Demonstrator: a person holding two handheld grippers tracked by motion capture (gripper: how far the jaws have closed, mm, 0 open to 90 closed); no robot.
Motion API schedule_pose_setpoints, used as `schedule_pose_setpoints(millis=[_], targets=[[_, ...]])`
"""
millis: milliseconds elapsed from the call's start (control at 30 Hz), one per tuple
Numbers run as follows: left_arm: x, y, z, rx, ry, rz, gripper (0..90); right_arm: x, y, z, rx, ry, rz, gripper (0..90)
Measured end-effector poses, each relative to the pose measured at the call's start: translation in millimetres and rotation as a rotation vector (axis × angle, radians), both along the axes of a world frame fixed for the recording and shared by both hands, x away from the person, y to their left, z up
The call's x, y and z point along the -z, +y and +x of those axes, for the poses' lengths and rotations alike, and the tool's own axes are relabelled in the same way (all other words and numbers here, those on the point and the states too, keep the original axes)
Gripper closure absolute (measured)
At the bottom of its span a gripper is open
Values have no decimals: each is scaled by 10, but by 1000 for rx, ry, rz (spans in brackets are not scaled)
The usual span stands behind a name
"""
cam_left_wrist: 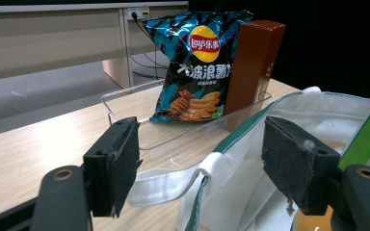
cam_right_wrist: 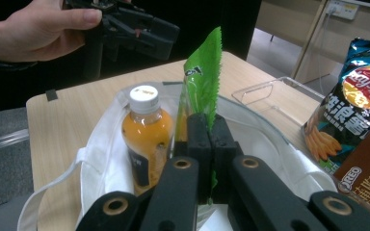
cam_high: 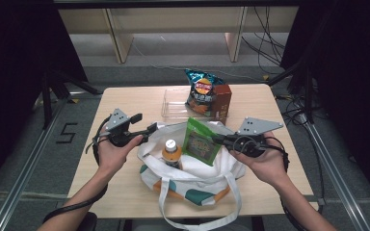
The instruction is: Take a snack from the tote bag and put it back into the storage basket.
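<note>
A white tote bag (cam_high: 192,185) with green and orange patches lies open at the middle of the table. A bottle of orange drink (cam_high: 171,153) with a white cap stands inside it. My right gripper (cam_high: 217,140) is shut on a green snack pouch (cam_high: 200,142), which it holds upright over the bag's mouth beside the bottle. In the right gripper view the pouch (cam_right_wrist: 204,72) rises from between the closed pads of the right gripper (cam_right_wrist: 207,139), to the right of the bottle (cam_right_wrist: 147,134). My left gripper (cam_high: 153,129) is open at the bag's left rim. In its own view, the left gripper (cam_left_wrist: 200,163) has the white handle (cam_left_wrist: 168,185) between its jaws, with the pads clear of it.
A clear plastic tray (cam_high: 173,103) sits at the table's back edge, holding a blue Lay's chips bag (cam_high: 201,91) and a brown Oreo box (cam_high: 223,100), both upright at its right end. Bare wood lies left and right of the tote. Beyond the table are shelf legs and cables.
</note>
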State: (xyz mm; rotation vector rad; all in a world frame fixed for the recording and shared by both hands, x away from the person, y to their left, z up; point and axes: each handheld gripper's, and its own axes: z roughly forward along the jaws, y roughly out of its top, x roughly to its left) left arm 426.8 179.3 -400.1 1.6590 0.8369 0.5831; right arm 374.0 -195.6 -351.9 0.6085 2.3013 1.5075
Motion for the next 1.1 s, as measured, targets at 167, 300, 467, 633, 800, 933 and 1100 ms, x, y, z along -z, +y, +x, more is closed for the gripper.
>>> schedule_pose_setpoints(millis=[167, 300, 467, 633, 800, 933, 1100], targets=[[-3, 0, -1, 0, 0, -1, 288, -42, -4, -1, 20, -10, 13, 900], [-5, 1, -2, 0, 0, -3, 288, -77, -14, 25, 17, -24, 16, 900], [-6, 1, -1, 1, -1, -4, 288, -106, -14, 40, 22, -42, 17, 900], [-8, 1, -2, 0, -2, -3, 289, -134, 0, 53, 38, -48, 29, 900], [-8, 2, 0, 0, -3, -4, 290, -172, -1, 81, 35, -46, 38, 900], [-10, 2, 0, 0, -4, -3, 289, -210, -16, 111, 39, -72, 27, 900], [-7, -4, -1, -1, 0, -5, 291, -213, -4, 129, 37, -64, 44, 900]])
